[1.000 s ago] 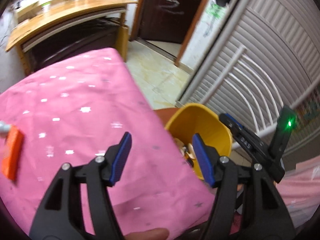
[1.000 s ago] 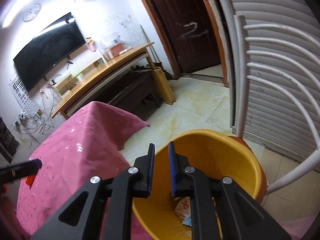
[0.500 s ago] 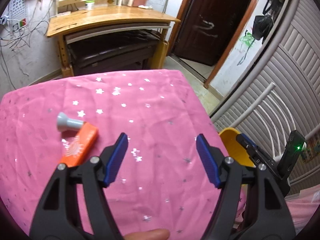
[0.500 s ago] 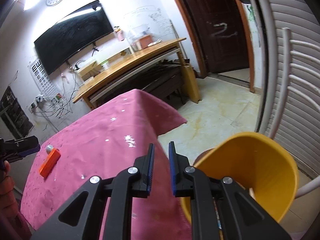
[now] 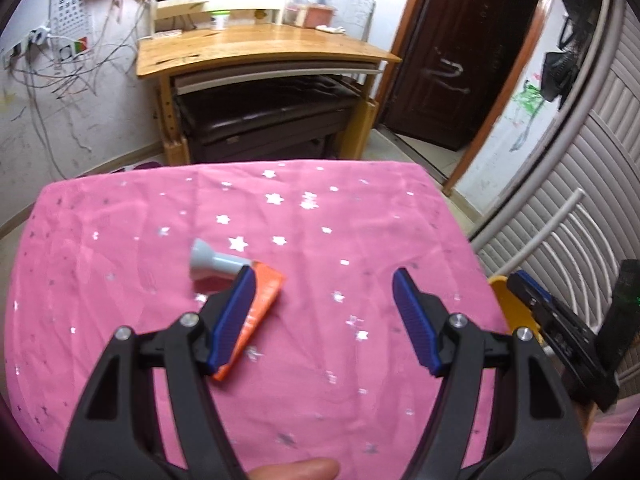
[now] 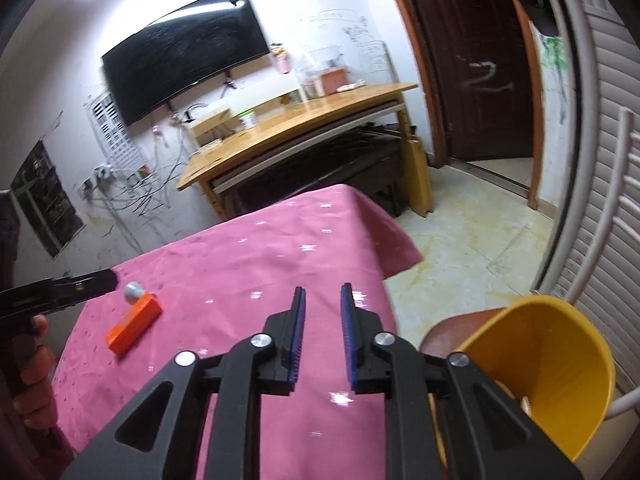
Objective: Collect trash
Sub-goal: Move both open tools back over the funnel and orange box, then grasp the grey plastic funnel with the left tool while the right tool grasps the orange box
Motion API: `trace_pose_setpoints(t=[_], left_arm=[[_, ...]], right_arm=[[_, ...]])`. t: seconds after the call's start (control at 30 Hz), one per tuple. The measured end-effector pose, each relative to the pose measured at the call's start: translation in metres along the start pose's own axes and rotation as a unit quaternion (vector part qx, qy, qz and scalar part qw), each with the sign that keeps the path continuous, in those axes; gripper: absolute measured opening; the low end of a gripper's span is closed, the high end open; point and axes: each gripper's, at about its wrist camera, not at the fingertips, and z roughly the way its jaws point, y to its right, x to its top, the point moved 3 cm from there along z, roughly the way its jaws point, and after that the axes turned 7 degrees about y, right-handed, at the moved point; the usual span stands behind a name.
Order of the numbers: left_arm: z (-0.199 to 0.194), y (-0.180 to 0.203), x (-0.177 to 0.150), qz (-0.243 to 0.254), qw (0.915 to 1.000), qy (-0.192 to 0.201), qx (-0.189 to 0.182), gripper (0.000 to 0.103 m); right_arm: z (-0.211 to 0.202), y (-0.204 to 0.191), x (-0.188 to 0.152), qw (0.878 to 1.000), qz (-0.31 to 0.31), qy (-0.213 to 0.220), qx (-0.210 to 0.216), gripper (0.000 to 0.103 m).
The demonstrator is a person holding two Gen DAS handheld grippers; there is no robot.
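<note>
An orange box [image 5: 264, 304] lies on the pink star-print tablecloth [image 5: 360, 216], with a grey funnel-shaped piece [image 5: 210, 265] touching its far end. My left gripper [image 5: 322, 280] hovers over the cloth, open and holding nothing; its left finger hides part of the box. The right wrist view shows the same orange box [image 6: 134, 324] and grey piece [image 6: 134, 291] at the left, near the left gripper's tip [image 6: 96, 280]. My right gripper [image 6: 323, 292] is over the cloth's right part, its jaws opening with nothing between them. The yellow bin [image 6: 540, 368] stands to its right, off the table.
A brown stool [image 6: 444, 330] sits by the bin and a white chair back [image 6: 592, 264] behind it. Beyond the table stand a wooden desk [image 5: 256, 48] over a dark bench and a dark door [image 5: 472, 60]. A tiled floor [image 6: 472, 248] lies between.
Both views swung from the yellow bin onto the table. The orange box and grey piece came in under the left gripper. The right jaws, pressed together before, have parted a little.
</note>
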Motion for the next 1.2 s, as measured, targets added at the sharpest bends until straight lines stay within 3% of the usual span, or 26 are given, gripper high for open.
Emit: trace_pose_setpoints(t=[0.07,0.13,0.2,0.37,0.67,0.97,1.2], left_arm=[[0.005,-0.011,0.001,-0.004,0.9998,0.000,0.017,0.067],[0.011,-0.022,0.000,-0.011,0.9996,-0.005,0.026,0.067],[0.016,-0.032,0.000,-0.016,0.9992,-0.010,0.035,0.067],[0.028,-0.057,0.001,-0.037,0.9977,-0.021,0.052,0.067],[0.055,-0.093,0.008,-0.083,0.9936,-0.061,0.046,0.067],[0.068,-0.099,0.006,-0.091,0.9911,-0.085,0.047,0.067],[0.065,-0.085,0.004,-0.080,0.9921,-0.095,0.018,0.046]], right_arm=[[0.005,-0.019,0.000,1.000,-0.009,-0.005,0.014,0.036],[0.009,-0.035,-0.002,0.999,-0.021,-0.009,0.027,0.062],[0.012,-0.049,-0.003,0.999,-0.031,-0.014,0.039,0.068],[0.023,-0.093,-0.012,0.995,-0.063,-0.036,0.070,0.074],[0.038,-0.163,-0.028,0.983,-0.117,-0.070,0.121,0.080],[0.044,-0.180,-0.037,0.979,-0.127,-0.083,0.133,0.081],[0.045,-0.173,-0.039,0.980,-0.121,-0.088,0.132,0.083]])
